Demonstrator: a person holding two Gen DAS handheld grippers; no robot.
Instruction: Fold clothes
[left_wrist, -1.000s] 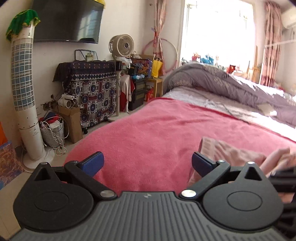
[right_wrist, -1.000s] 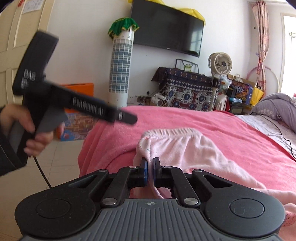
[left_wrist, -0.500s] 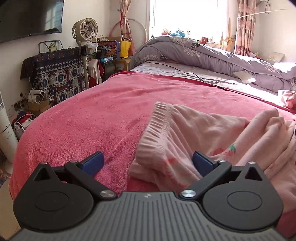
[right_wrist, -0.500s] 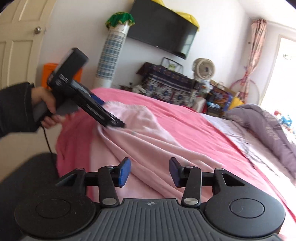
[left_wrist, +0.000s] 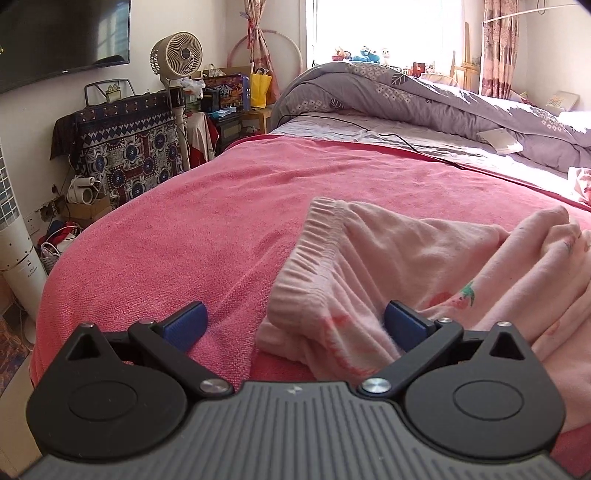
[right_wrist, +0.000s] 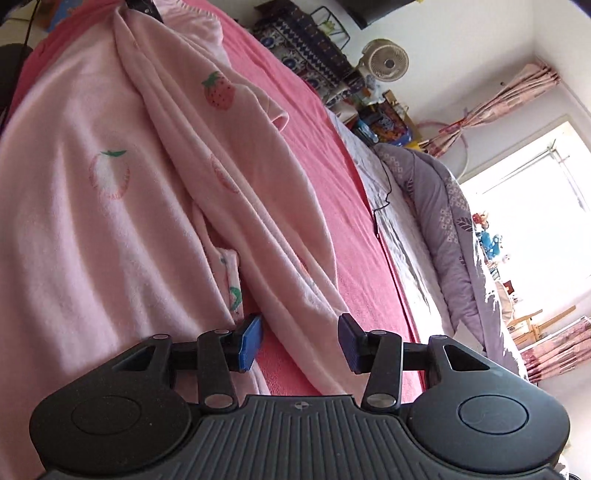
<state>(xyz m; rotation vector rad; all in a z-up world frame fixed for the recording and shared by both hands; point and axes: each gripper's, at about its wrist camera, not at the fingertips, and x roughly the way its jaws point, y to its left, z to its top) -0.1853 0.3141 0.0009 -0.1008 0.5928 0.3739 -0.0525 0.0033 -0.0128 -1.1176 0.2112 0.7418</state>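
Pale pink trousers with a strawberry print (left_wrist: 424, 269) lie spread on the pink bed cover (left_wrist: 229, 214). Their ribbed waistband (left_wrist: 314, 243) faces my left gripper (left_wrist: 293, 326), which is open, its jaws wide on either side of the waistband corner, empty. In the right wrist view the trousers (right_wrist: 110, 192) stretch away in long folds. My right gripper (right_wrist: 301, 341) is open and empty, with a fold of a trouser leg (right_wrist: 280, 266) running between its fingers. The view is tilted.
A rolled grey-purple duvet (left_wrist: 424, 96) lies across the far side of the bed, with a black cable (left_wrist: 369, 129) on the sheet before it. A standing fan (left_wrist: 177, 51), a patterned-cloth cabinet (left_wrist: 125, 144) and clutter stand along the left wall. The bed edge drops off at left.
My right gripper has opened and let go of the trousers, then swung down along the leg. My left gripper has moved in to the waistband and stayed open.
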